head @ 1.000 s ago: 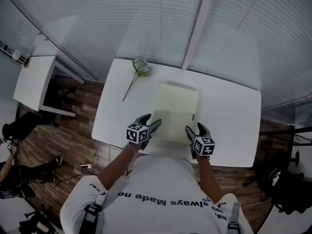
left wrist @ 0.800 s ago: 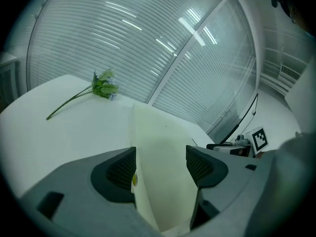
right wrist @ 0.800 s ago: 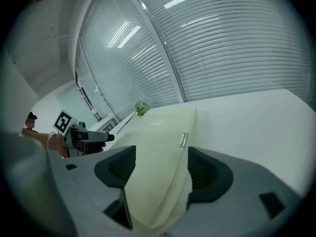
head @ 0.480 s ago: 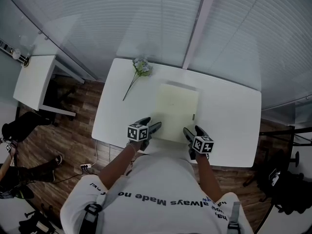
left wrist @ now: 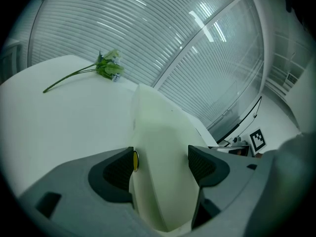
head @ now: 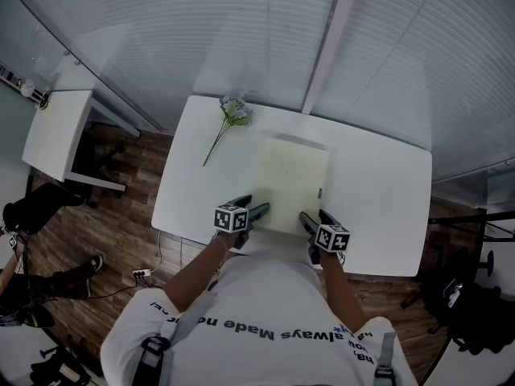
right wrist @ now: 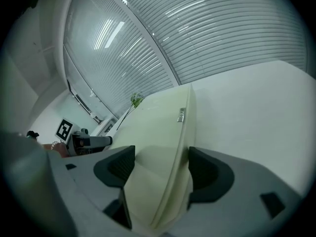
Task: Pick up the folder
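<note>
The person in a white T-shirt (head: 241, 316) is standing at the near edge of the white table (head: 378, 191), holding both tools low over it. The left gripper (head: 252, 205) is gaping at its widest, and the near left corner of the pale yellow folder (head: 294, 175) is sitting between its pads without being squeezed. The right gripper (head: 314, 215) is likewise gaping wide around the near right corner, beside the spine with its small metal clip (right wrist: 181, 115). The folder is lying flat at the table's middle. Farther off, a sprig of artificial flowers (head: 233, 112) is lying at the far left corner, apart from the folder.
</note>
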`<state>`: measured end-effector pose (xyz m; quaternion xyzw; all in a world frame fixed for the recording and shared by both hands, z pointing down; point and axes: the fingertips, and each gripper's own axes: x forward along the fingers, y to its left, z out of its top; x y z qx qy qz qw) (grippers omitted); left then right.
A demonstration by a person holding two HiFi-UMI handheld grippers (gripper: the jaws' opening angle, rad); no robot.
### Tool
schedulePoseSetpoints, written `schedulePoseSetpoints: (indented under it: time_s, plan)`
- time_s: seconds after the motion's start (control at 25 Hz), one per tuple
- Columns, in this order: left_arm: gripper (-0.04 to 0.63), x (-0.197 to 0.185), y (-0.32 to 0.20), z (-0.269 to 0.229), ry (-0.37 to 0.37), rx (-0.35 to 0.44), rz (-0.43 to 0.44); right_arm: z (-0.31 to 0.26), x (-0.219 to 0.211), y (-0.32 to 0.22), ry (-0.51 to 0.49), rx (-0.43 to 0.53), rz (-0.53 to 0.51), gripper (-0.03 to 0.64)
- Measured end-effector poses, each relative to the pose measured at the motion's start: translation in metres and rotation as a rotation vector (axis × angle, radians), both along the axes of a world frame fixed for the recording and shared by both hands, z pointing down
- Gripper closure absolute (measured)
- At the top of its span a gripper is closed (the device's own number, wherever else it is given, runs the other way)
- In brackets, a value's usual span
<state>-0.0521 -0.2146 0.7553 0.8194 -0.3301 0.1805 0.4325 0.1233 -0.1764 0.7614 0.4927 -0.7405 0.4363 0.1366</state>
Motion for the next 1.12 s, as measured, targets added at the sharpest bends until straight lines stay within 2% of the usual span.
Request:
schedulePoseSetpoints:
  time_s: [0.68, 1.12]
  plan:
    - [0.285, 0.002, -0.002, -0.001, -0.056, 0.037, 0.008, 0.001, 0.002, -0.001, 0.068, -0.008, -0.008, 0.325]
    - [0.285, 0.002, -0.003, -0.013, -0.076, 0.085, 0.007, -0.009, 0.001, -0.002, 0.091, 0.024, -0.006, 0.325]
